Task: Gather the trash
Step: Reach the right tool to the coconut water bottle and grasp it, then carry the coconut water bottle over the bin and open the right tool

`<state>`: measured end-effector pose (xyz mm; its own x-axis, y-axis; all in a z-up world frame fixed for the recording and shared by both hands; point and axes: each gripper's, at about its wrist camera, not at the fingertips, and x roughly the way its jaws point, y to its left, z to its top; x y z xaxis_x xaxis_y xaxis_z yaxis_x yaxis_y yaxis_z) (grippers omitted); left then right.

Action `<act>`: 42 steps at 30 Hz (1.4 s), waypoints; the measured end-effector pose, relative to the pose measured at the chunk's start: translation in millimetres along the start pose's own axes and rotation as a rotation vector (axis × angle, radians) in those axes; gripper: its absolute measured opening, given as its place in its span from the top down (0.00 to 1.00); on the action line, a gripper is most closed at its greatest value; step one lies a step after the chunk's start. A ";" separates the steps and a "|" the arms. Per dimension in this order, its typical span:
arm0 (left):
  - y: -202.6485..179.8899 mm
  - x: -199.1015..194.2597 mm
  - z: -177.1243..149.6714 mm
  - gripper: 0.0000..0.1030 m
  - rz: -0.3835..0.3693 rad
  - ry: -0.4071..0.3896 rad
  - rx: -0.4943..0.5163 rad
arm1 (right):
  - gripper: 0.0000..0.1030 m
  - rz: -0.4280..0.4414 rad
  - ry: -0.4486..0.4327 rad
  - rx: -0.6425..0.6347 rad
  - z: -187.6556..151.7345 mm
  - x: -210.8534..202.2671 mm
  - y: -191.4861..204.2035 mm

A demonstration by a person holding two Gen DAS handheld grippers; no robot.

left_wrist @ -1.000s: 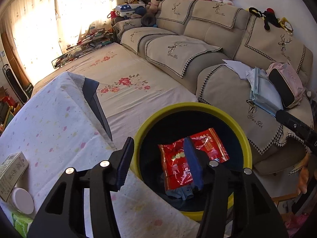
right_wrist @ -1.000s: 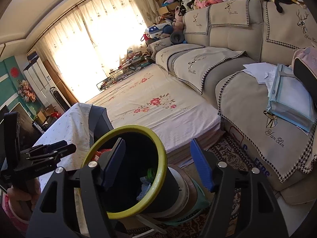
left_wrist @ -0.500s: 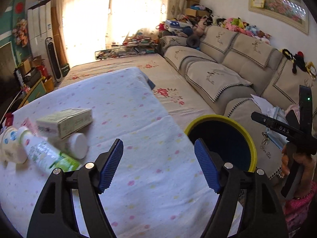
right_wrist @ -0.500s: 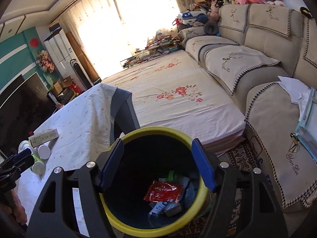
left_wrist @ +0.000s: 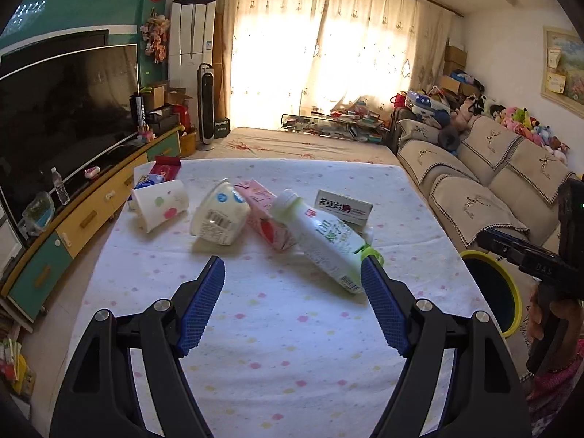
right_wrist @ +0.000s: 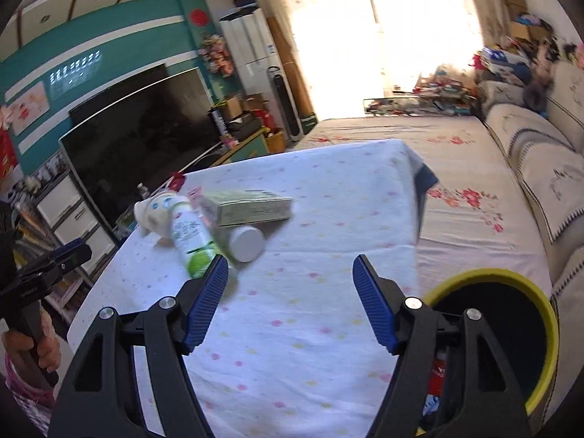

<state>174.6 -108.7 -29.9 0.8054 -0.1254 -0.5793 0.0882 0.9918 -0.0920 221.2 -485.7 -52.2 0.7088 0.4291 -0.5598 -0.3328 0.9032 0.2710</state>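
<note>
Some wrappers already lie in the bin [right_wrist: 491,279], but both grippers (jaws spread, gripping nothing) face a bottle [left_wrist: 325,242], cup [left_wrist: 160,206] and cartons still on the desk [left_wrist: 277,328].

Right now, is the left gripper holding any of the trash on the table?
No. The left gripper is open and empty above the tablecloth, with the bottle lying just beyond its fingertips.

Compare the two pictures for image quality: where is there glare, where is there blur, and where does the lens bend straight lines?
Left wrist view: sharp; the curtained window is blown out by sunlight, and the television edge bows from fisheye distortion. Right wrist view: motion blur smears the green bottle and box on the table; the window glares white, and the sofa is soft.
</note>
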 end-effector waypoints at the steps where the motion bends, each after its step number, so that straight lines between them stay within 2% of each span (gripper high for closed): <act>1: 9.3 -3.3 -3.1 0.26 -0.006 -0.001 -0.001 | 0.35 0.003 0.008 -0.034 2.1 8.2 16.8; 7: 53.0 -28.2 -24.8 0.25 -0.024 -0.010 -0.018 | 0.35 0.088 0.049 -0.208 13.6 65.8 91.4; 10: 70.5 -39.6 -36.9 0.24 -0.017 -0.031 -0.052 | 0.35 0.049 0.099 -0.300 14.9 91.4 111.5; 14: 88.2 -44.0 -45.9 0.23 -0.029 -0.034 -0.119 | 0.35 0.056 0.180 -0.368 17.5 118.1 119.7; 19: 94.0 -46.1 -52.2 0.23 -0.022 -0.033 -0.149 | 0.35 0.080 0.252 -0.418 19.0 140.3 127.5; 25: 81.5 -46.7 -52.5 0.23 -0.021 -0.029 -0.130 | 0.38 0.074 0.307 -0.460 20.8 164.3 134.8; 29: 75.0 -50.1 -51.9 0.23 -0.021 -0.033 -0.119 | 0.43 0.056 0.348 -0.472 19.2 181.2 139.3; 31: 71.6 -51.9 -52.4 0.23 -0.018 -0.035 -0.113 | 0.49 0.044 0.359 -0.477 17.7 185.5 141.0; 35: 67.1 -56.2 -53.2 0.23 -0.021 -0.036 -0.109 | 0.50 0.032 0.355 -0.476 12.6 178.4 145.0; 42: 55.9 -60.7 -58.2 0.23 -0.037 -0.040 -0.088 | 0.52 0.080 0.255 -0.401 4.9 114.6 140.6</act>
<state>96.5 -47.0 -47.1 0.8253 -0.1590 -0.5419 0.0676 0.9805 -0.1847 258.7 -309.6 -74.4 0.5127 0.4399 -0.7373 -0.6291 0.7769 0.0260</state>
